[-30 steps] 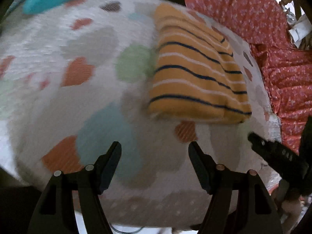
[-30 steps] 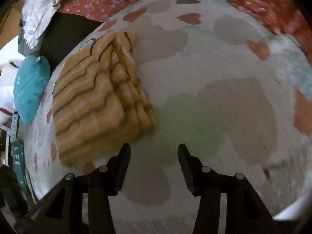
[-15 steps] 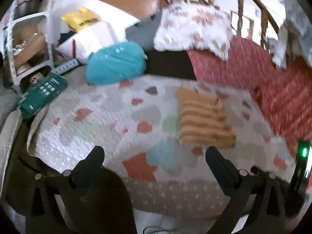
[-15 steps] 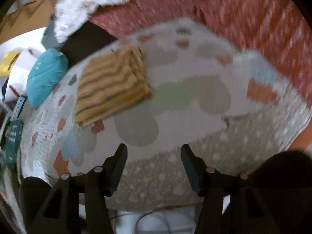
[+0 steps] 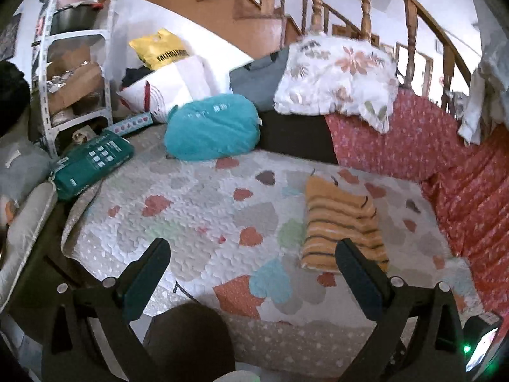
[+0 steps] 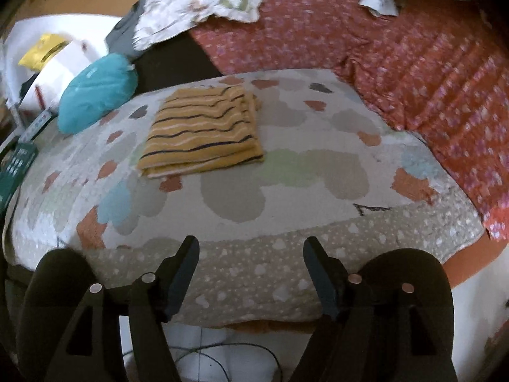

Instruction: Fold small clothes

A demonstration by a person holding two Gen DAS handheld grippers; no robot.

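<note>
Folded garment [image 5: 342,226] [image 6: 203,133]: knit-looking, mustard-orange with thin dark and white stripes, squared into a flat rectangular stack with layered edges showing on one side. It lies on a quilted bedspread [image 5: 197,222] [image 6: 318,191], white with a stitched puffy texture and heart patches in coral, grey, green and blue, plus a taupe border strip dotted with small white hearts along the near edge. Left claw [image 5: 253,273]: released, black plastic fingers spread wide, holding nothing, held off the near edge of the bedspread; the garment sits past its right finger, well apart. Right claw [image 6: 251,270]: also released, fingers apart and empty, over the taupe border, garment far ahead and left. Teal plush cushion [image 5: 211,127] [image 6: 95,95], rounded, rests at the far-left edge of the bedspread. Red floral-print cloth [image 5: 445,165] [image 6: 413,63], rumpled, drapes along the right side. White floral pillow [image 5: 337,76] [image 6: 197,3], frilled edge, sits behind. Green flat pack [image 5: 92,165] lies at the left. Wooden stair banister [image 5: 366,9] with turned spindles is in the background.
</note>
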